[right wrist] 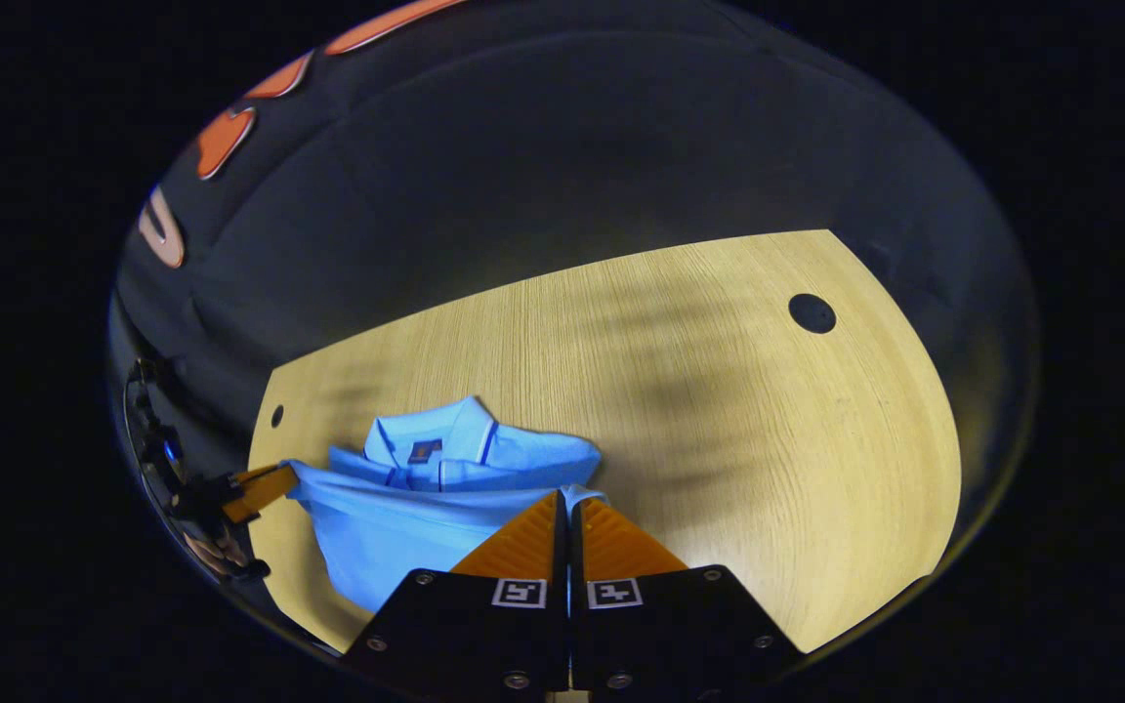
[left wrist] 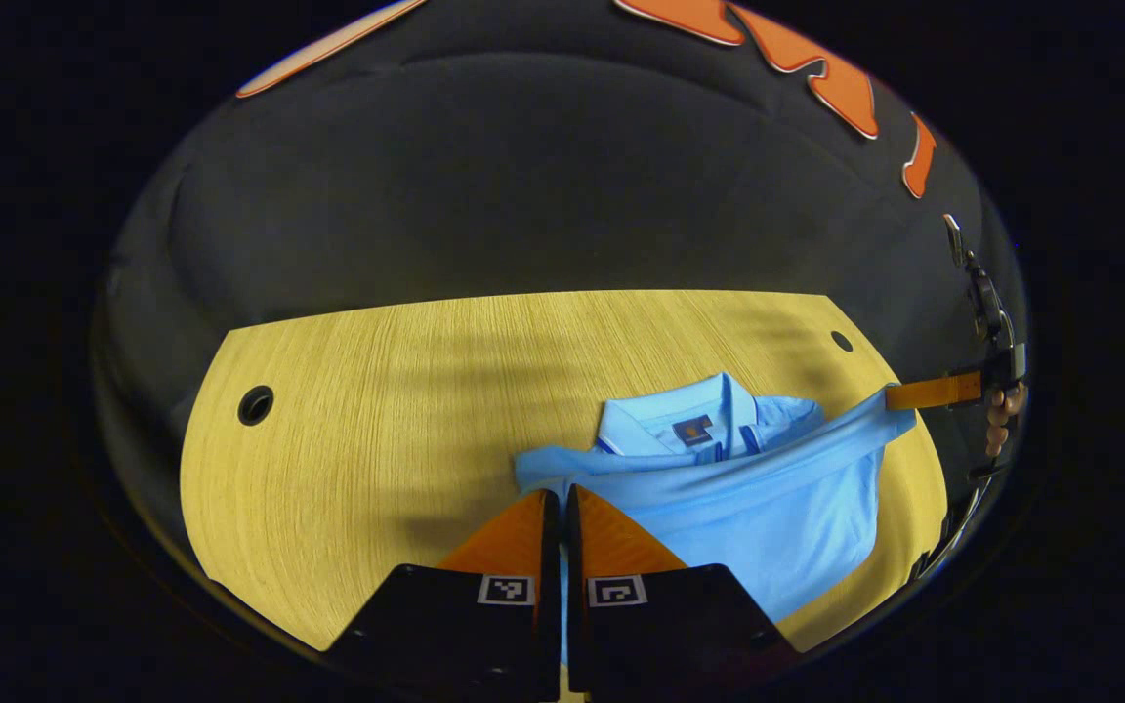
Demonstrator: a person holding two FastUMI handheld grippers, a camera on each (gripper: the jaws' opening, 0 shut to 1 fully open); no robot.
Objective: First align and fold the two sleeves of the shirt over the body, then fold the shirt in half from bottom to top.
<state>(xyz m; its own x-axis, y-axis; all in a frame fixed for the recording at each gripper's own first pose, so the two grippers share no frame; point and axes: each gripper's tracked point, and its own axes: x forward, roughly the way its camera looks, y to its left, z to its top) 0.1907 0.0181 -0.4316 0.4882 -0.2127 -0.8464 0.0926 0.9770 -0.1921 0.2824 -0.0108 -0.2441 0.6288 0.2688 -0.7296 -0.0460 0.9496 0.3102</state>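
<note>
Both claws pinch the shirt's (left wrist: 768,508) lifted bottom hem. Left claw (left wrist: 561,496) fingers closed on fabric at one hem corner; right claw (right wrist: 568,500) likewise clamped on the other corner. Hem stretched taut between them, raised above the body. Shirt lies on wooden surface (left wrist: 377,430), collar (left wrist: 689,410) farther back, facing up.

L gripper (left wrist: 561,494): fingers pressed together, pinching shirt (left wrist: 768,508) hem at one corner. R gripper (right wrist: 568,498): same, jaws closed on hem's other corner, seen far off in left gripper view w/ a hand (left wrist: 1004,415) behind it.
</note>
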